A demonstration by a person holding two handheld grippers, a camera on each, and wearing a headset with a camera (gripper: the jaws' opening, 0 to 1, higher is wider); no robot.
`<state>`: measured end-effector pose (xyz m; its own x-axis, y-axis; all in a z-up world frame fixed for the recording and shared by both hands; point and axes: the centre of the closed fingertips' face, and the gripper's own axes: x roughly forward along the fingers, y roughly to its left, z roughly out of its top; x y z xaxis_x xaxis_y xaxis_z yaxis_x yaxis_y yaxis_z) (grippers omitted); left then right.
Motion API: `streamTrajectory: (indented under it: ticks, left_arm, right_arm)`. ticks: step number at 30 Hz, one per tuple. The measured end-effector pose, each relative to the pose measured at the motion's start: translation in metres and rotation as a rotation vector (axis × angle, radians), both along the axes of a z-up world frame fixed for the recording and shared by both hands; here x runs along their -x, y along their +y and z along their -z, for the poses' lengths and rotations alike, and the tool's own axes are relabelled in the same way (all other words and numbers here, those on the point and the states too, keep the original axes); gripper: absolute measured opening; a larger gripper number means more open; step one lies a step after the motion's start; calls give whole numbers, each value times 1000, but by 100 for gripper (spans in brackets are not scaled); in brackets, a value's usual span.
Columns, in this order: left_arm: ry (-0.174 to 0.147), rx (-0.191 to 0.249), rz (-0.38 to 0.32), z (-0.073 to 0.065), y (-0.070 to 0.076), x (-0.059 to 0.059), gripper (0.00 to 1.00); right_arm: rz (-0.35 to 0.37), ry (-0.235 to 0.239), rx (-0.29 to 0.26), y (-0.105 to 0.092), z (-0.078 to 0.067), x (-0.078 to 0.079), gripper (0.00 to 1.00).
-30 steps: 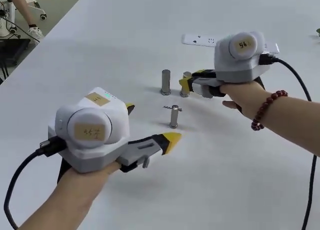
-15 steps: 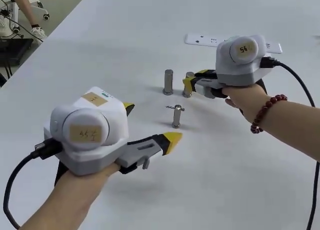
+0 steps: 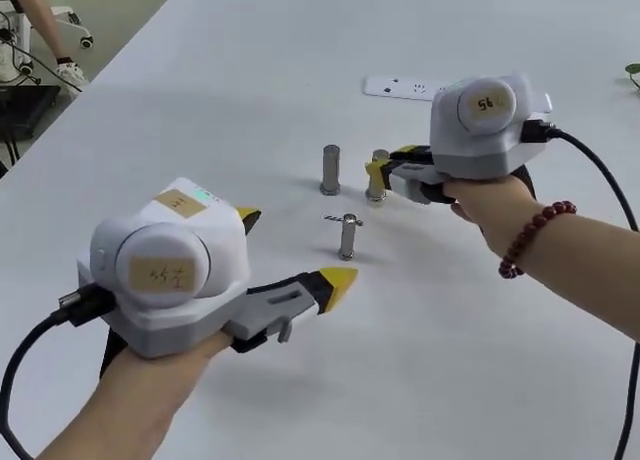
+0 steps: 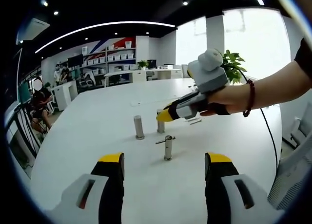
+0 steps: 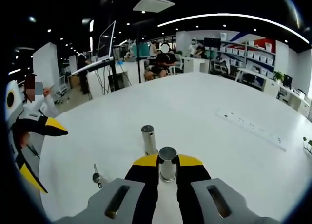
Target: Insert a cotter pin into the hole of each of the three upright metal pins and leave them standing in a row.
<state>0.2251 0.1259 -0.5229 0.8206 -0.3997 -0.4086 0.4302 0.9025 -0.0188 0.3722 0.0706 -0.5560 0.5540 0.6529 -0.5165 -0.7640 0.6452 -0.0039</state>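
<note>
Fingers of right gripper (image 5: 167, 168) clamp one upright pin (image 5: 167, 157) standing on the table (image 3: 450, 310). Left gripper (image 3: 295, 246) hovers, fingers apart. Nearest pin (image 3: 348, 238) carries a cotter pin (image 3: 336, 218). Third pin (image 3: 331, 169) stands just beside the clamped one.

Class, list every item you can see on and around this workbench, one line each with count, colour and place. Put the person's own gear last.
far metal pin: one, silver, upright, left of the gripped one
gripped metal pin: one, silver, upright between the right gripper's jaws
near metal pin: one, silver, upright, closest to the person
cotter pin: one, silver, through the near metal pin's top
power strip: one, white, flat beyond the pins
table: one, white, under everything
bracelet: one, dark red beads, right wrist
left gripper: one, white with yellow tips, open, short of the pins
right gripper: one, same colours, closed on a pin
</note>
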Motion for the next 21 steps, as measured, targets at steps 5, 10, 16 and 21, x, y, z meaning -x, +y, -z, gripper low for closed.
streamTrajectory:
  ticks: [5,10,16,21]
  left_arm:
    - [-5,-6,3,-3,0,4,66]
    - [-8,-8,13,-6,-3,7,66]
    - [-24,-9,22,-11,-6,11,65]
    - [-26,-11,26,-13,-8,17,65]
  right_arm:
    - [41,-2,19,-12,-3,15,7]
    - [79,0,34,-23,-6,26,7]
    - [113,1,43,-34,-6,53,7]
    - [120,17,41,-39,-2,71,7]
